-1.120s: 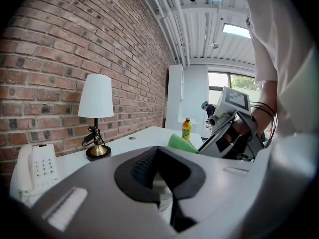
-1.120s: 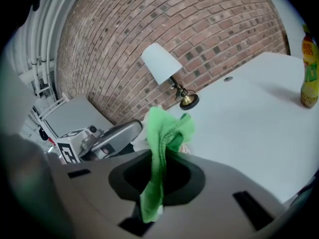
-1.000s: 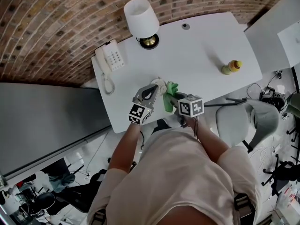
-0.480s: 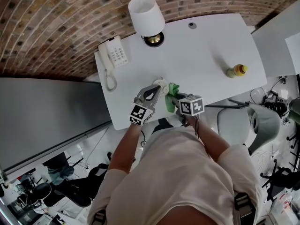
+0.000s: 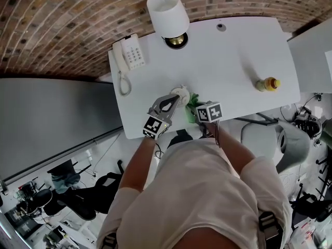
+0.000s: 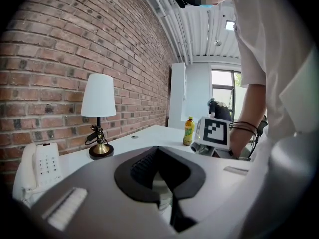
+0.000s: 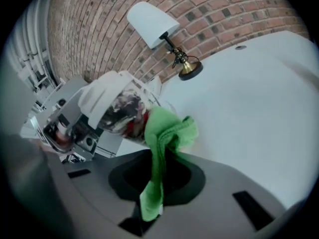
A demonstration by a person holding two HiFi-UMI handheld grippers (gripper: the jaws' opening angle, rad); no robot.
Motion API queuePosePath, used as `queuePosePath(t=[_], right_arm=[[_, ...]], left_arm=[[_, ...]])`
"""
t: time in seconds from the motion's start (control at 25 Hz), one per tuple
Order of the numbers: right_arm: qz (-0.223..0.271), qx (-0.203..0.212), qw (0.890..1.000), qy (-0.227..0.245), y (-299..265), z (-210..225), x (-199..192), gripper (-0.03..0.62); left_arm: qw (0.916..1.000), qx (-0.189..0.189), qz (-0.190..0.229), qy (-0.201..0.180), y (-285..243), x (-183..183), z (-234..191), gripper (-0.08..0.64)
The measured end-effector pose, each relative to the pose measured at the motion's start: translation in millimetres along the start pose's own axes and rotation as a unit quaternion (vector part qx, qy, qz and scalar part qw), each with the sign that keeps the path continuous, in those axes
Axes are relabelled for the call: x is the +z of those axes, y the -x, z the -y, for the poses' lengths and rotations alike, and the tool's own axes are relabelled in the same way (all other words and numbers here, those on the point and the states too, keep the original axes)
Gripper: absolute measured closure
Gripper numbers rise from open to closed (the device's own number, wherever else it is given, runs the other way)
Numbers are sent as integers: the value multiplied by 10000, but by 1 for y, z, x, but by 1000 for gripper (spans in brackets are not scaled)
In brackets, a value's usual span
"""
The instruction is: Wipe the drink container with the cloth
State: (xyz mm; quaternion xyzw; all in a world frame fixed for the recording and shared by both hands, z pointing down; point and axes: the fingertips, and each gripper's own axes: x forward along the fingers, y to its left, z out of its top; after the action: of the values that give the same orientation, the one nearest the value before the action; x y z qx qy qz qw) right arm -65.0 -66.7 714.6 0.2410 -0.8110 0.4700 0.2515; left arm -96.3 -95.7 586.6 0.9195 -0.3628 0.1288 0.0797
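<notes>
- Grey right gripper [image 7: 158, 179]: jaws pressed together on a green cloth [image 7: 167, 136]. One end hangs down through the jaw opening; the bunched upper part lies against the side of the drink container [image 7: 122, 108].
- Left gripper [image 5: 175, 98]: jaws closed on the drink container, whose pale body shows between them in the left gripper view.
- Drink container: clear-walled with a white lid and dark, mottled contents. In the right gripper view it is tilted, lid towards the left. It sits between the two grippers, over the near left part of the table [image 5: 228, 56].
- Table: white, its far edge set against a brick wall [image 5: 62, 19].
- Lamp [image 5: 168, 14]: white shade on a brass base, at the far edge of the table, beyond the grippers.
- Telephone [image 5: 128, 56]: white, corded, at the far left corner, just left of the lamp.
- Bottle [image 5: 268, 84]: yellow-capped, on the right side of the table, well apart from the grippers.
</notes>
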Motion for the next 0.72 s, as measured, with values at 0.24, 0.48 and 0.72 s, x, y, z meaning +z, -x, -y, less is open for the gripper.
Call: queuePosePath(t=[0.24, 0.48, 0.72], right_arm=[[-551, -189, 9978, 309, -22, 18, -12, 549], [-819, -281, 9955, 391, -37, 31, -20, 549], [-795, -346, 9951, 471, -38, 31, -18, 549]], left_arm=[[9999, 112, 10, 61, 0, -1, -1, 554], [9998, 172, -7, 93, 1, -2, -2, 554], [9996, 163, 71, 210, 3, -1, -5, 554]])
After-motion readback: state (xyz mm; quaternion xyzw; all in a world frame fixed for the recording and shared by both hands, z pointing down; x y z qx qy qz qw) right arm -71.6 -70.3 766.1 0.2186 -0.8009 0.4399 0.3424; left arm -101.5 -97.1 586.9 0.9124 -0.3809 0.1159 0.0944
